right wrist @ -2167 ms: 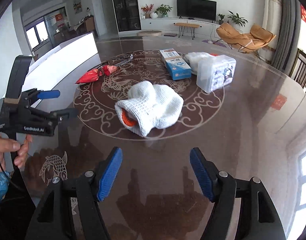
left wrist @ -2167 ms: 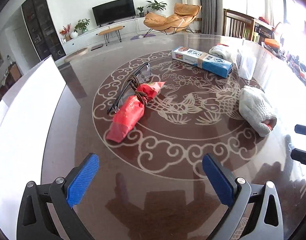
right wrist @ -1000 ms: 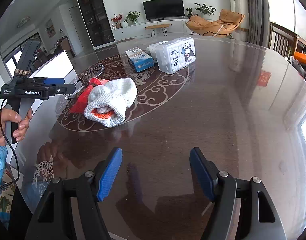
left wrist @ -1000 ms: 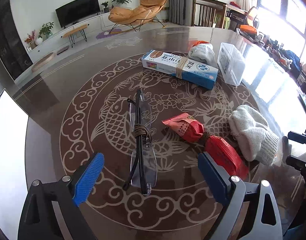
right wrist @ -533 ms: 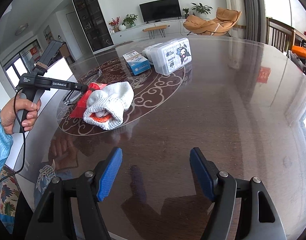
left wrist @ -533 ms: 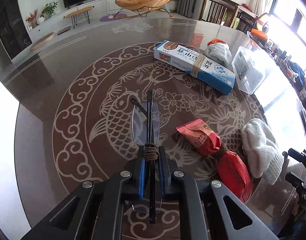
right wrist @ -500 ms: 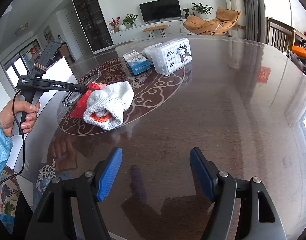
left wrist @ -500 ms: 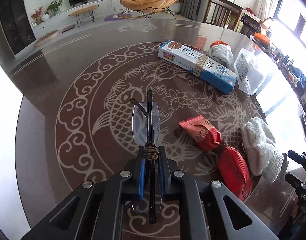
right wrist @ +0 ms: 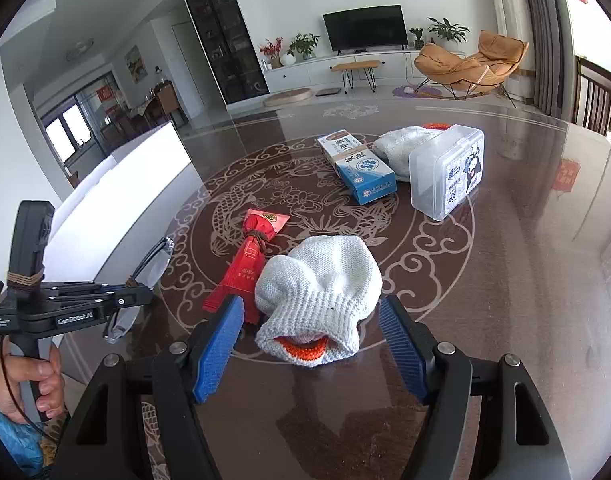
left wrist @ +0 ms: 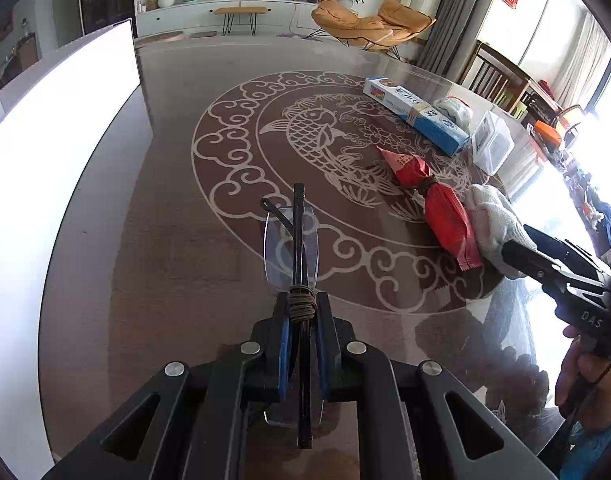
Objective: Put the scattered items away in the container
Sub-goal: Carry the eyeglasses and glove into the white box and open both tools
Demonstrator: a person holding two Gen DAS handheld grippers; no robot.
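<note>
My left gripper (left wrist: 301, 320) is shut on a pair of folded glasses (left wrist: 293, 240) bound with a brown cord, their lenses sticking out past the fingertips. The right wrist view shows the left gripper (right wrist: 145, 296) with the glasses (right wrist: 155, 262) beside the white container (right wrist: 137, 172). A white knitted glove (right wrist: 317, 292) with an orange cuff lies on the table between the blue pads of my open right gripper (right wrist: 311, 320). The container's wall (left wrist: 45, 160) fills the left of the left wrist view. At that view's right edge, the right gripper (left wrist: 517, 242) reaches the glove (left wrist: 493, 224).
On the brown patterned table lie a red packet (right wrist: 249, 264) tied with cord, a blue and white carton (right wrist: 357, 164), a clear plastic box (right wrist: 445, 172) and a second white glove (right wrist: 397, 148). A hand (right wrist: 21, 376) grips the left tool's handle.
The left gripper closed on the glasses and carried them left, away from the red packet toward the white container. The right gripper moved up to the white glove, which now lies between its fingers.
</note>
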